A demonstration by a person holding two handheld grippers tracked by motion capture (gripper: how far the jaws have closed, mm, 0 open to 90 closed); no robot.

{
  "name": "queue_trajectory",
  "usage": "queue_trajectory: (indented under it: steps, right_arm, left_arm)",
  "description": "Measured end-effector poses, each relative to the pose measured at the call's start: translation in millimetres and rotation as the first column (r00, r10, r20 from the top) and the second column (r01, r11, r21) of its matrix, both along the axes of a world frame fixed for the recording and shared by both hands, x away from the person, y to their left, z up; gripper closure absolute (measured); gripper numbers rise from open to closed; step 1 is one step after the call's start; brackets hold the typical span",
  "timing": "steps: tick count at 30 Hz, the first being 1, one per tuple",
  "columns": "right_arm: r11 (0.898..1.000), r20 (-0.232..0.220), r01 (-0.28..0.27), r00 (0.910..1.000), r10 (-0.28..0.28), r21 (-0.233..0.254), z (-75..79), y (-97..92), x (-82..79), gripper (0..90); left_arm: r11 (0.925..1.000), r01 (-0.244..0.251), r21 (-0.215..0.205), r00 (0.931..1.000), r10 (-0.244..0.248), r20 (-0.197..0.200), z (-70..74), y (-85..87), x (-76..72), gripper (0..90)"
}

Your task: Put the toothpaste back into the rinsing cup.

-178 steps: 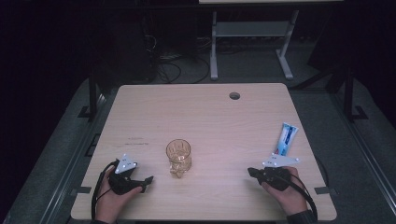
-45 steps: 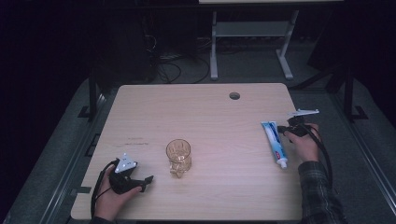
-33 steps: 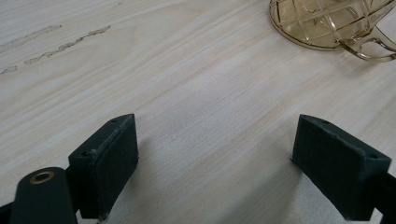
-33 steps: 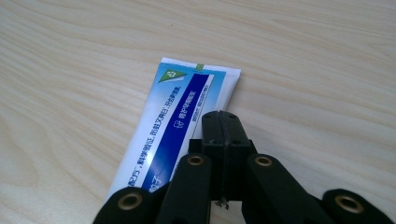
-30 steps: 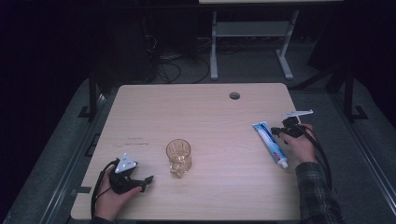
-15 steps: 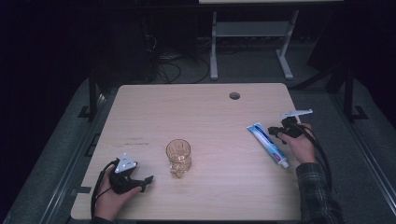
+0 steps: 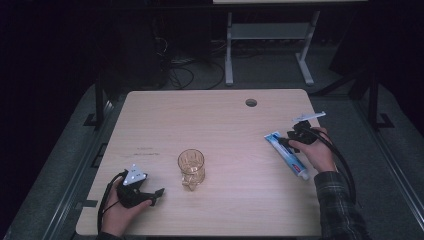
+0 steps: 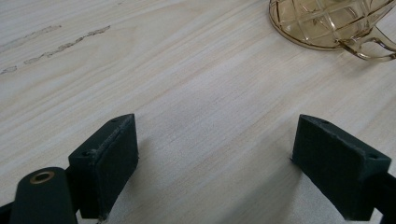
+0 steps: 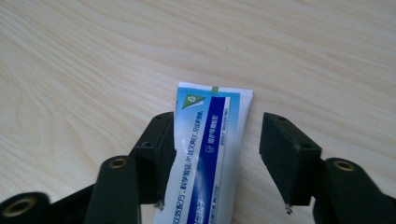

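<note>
Toothpaste point(image 7: 286, 154) lay flat near the table's point(image 7: 215, 120) right edge, well apart from the glass mug point(image 7: 191, 167); it looked light, soft and squashy, best pinched across its flat tail. On the left, the left gripper point(image 8: 212, 163) rested low with wide, empty jaws; the right gripper point(image 9: 217, 158) had just been opening, loose around the tube's tail.

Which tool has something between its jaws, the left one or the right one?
The right tool: the toothpaste tube lies between its jaws, which have just been opening. The left tool has bare table between them.
</note>
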State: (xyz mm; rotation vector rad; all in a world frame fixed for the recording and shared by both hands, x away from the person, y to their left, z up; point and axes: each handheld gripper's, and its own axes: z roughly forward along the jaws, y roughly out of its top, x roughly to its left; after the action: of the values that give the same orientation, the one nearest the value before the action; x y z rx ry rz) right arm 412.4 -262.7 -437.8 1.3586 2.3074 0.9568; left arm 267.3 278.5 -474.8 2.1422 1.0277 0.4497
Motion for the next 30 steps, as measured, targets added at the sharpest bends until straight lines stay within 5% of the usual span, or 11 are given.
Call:
queue_trajectory:
  steps: [13, 30]
  right_arm:
    - [0.997, -0.088, -0.021, 0.996, 0.014, -0.076, -15.6, 15.5, 9.8, 41.6]
    - [0.989, -0.124, -0.034, 0.9921, 0.016, -0.147, -20.3, 23.4, 14.1, 39.5]
  left_arm:
    - [1.0, 0.0, 0.0, 1.0, 0.0, 0.0, 0.0, 0.0, 0.0, 13.4]
    - [1.0, 0.0, 0.0, 1.0, 0.0, 0.0, 0.0, 0.0, 0.0, 13.4]
